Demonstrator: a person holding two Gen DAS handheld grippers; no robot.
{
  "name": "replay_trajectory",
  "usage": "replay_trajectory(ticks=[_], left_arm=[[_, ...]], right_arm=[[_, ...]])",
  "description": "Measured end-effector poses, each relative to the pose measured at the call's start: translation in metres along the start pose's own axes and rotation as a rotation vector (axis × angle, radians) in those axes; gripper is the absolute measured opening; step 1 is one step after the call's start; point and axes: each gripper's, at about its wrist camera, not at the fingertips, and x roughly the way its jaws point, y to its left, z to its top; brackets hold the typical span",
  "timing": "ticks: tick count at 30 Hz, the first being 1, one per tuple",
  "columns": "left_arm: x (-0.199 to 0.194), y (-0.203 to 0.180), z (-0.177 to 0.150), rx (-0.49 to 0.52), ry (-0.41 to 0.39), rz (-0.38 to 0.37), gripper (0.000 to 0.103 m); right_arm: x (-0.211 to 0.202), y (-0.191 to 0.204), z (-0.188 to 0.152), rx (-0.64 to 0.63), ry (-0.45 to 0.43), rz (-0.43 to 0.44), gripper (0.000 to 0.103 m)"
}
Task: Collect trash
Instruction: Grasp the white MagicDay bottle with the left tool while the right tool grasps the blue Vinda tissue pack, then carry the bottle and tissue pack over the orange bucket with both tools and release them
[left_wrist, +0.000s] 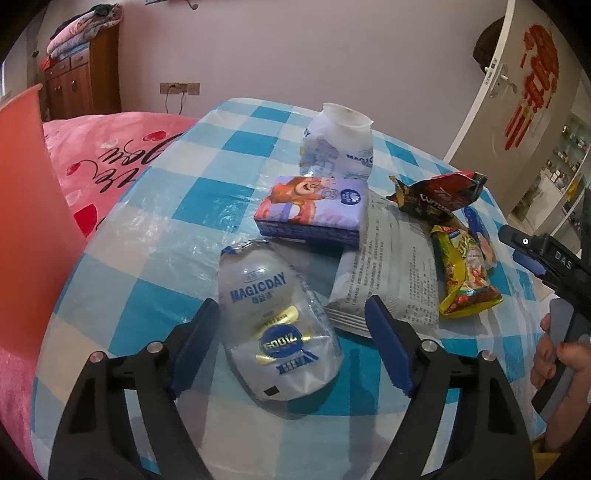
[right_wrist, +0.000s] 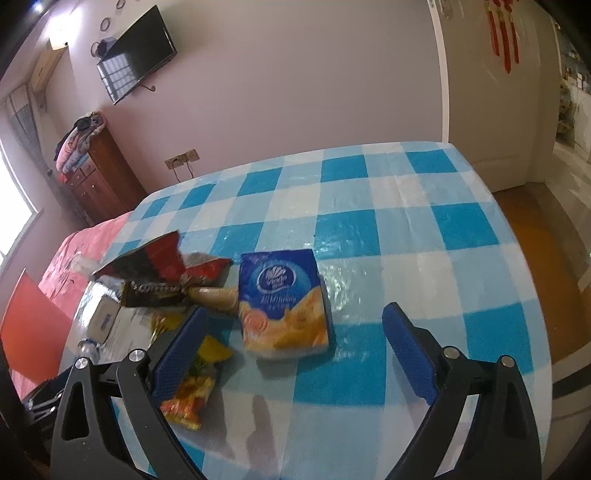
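A crushed clear MAGICDAY bottle (left_wrist: 273, 314) lies on the blue-checked tablecloth (left_wrist: 155, 229) between the fingers of my left gripper (left_wrist: 290, 310). Its left pad sits beside the bottle, the right pad stands apart, so it is open. Behind lie a second crumpled bottle (left_wrist: 338, 144), a purple tissue pack (left_wrist: 310, 210), a silver wrapper (left_wrist: 388, 269), a yellow snack bag (left_wrist: 465, 273) and a red-black wrapper (left_wrist: 439, 195). My right gripper (right_wrist: 295, 312) is open over a blue-orange tissue pack (right_wrist: 284, 299), with the yellow bag (right_wrist: 192, 387) under its left finger.
A red-orange panel (left_wrist: 26, 221) rises at the table's left side. A pink bedspread (left_wrist: 110, 155) lies beyond it, with a wooden cabinet (left_wrist: 81, 81) behind. A hand (left_wrist: 554, 362) holds the right gripper's handle. An orange floor (right_wrist: 535, 240) lies past the table's right edge.
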Motion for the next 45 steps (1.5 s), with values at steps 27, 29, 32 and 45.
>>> replay_trajectory(ticks=[27,29,32,45], left_arm=[[0.006,0.003,0.0,-0.027,-0.022,0.031,0.06],[0.005,0.005,0.0,-0.032,-0.017,0.027,0.06],[0.004,0.008,-0.001,-0.04,-0.013,0.017,0.06],[-0.019,0.015,-0.008,-0.043,-0.042,-0.034,0.06]], right_arm=[[0.03,0.007,0.001,-0.038,0.024,-0.021,0.062],[0.03,0.009,0.0,-0.05,0.027,-0.041,0.056],[0.029,0.01,-0.002,-0.059,0.028,-0.054,0.054],[0.004,0.007,-0.027,-0.036,0.013,-0.065,0.042]])
